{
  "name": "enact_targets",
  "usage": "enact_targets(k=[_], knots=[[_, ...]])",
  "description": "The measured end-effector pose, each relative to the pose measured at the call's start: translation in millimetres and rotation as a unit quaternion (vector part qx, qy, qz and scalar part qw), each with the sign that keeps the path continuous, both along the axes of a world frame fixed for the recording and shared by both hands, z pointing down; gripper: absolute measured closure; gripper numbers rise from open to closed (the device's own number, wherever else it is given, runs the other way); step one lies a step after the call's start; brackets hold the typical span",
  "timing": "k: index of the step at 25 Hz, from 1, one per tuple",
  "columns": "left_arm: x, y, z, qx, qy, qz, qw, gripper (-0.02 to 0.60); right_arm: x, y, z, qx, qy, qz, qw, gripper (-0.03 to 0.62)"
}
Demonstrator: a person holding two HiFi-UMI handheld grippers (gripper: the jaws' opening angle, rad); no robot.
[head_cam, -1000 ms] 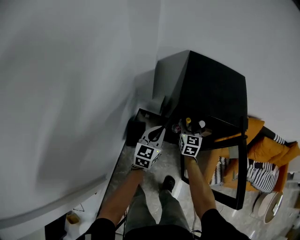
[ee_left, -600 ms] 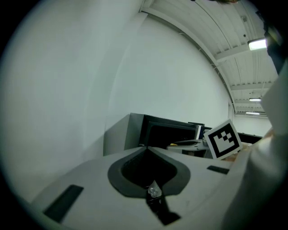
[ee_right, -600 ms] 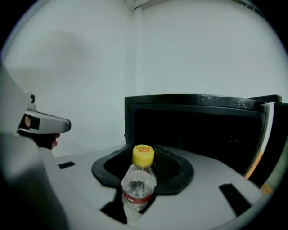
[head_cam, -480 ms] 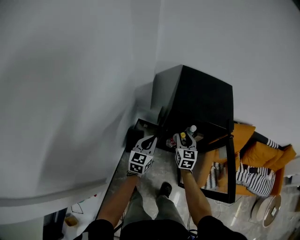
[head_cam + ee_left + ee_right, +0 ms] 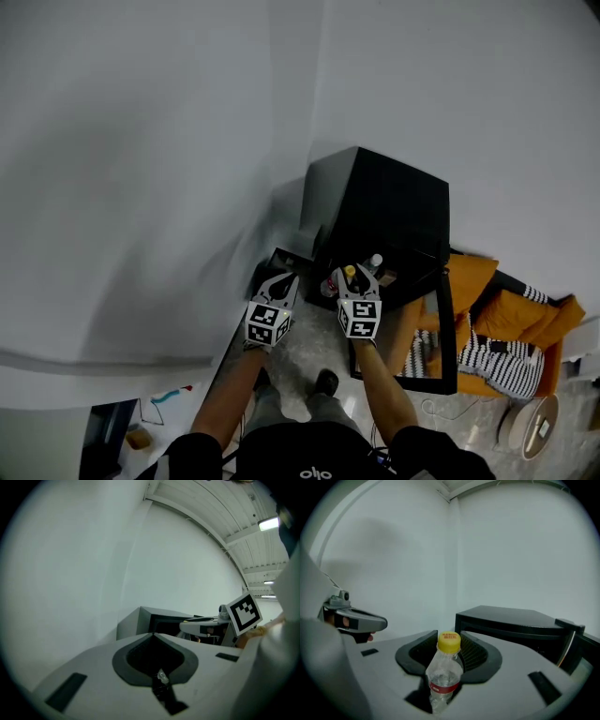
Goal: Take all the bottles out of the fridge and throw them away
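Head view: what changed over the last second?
Both grippers lifted a little away from the fridge, the right gripper bringing the yellow-capped bottle along. The scene looks farther below, so the person seems to be standing up. Unchanged: right gripper clamped on the bottle, left gripper shut and empty, fridge door open.

There are two grippers: the left gripper (image 5: 280,279) and the right gripper (image 5: 349,280). There is one black fridge (image 5: 384,202). Two bottles can be counted, one yellow-capped bottle (image 5: 444,677) and one white-capped bottle (image 5: 375,262). There is one orange seat (image 5: 511,314).
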State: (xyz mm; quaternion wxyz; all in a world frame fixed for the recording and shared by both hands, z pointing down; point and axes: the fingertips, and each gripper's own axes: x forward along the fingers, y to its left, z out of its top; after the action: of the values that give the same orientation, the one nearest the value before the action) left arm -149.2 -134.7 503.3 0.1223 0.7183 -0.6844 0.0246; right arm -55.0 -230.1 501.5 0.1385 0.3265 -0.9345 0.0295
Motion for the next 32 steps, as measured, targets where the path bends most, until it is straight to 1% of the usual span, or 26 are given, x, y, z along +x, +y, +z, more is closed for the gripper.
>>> enact_targets(k=[5, 10, 19, 25, 29, 32], knots=[[-15.5, 16.0, -11.9, 0.005, -0.004, -0.016, 0.9999, 0.575, -19.6, 15.8, -14.4, 0.006, -0.001, -0.025, 1.0, 0.437], [-42.7, 40.0, -17.0, 0.003, -0.009, -0.032, 0.9994, 0.575, -49.8, 36.7, -28.7, 0.014, 0.0, -0.054, 0.998, 0.437], [-92.7, 80.6, -9.9, -0.004, -0.013, -0.037, 0.9992, 0.575, -124.7, 89.6, -35.8, 0.02, -0.004, -0.1, 0.995, 0.437], [-125.0, 106.0, -3.0, -0.01, -0.011, -0.032, 0.9994, 0.575, -171.0, 122.2, -31.5, 0.016, 0.0, -0.117, 0.993, 0.437], [-136.8, 115.4, 7.9, -0.006, -0.011, -0.027, 0.9996, 0.575, -189.0, 135.3, -11.2, 0.011, 0.011, -0.122, 0.992, 0.437], [-140.8, 115.7, 20.8, -0.012, -0.018, -0.015, 0.9996, 0.575, -198.4, 135.7, 6.7, 0.005, 0.016, -0.124, 0.992, 0.437]])
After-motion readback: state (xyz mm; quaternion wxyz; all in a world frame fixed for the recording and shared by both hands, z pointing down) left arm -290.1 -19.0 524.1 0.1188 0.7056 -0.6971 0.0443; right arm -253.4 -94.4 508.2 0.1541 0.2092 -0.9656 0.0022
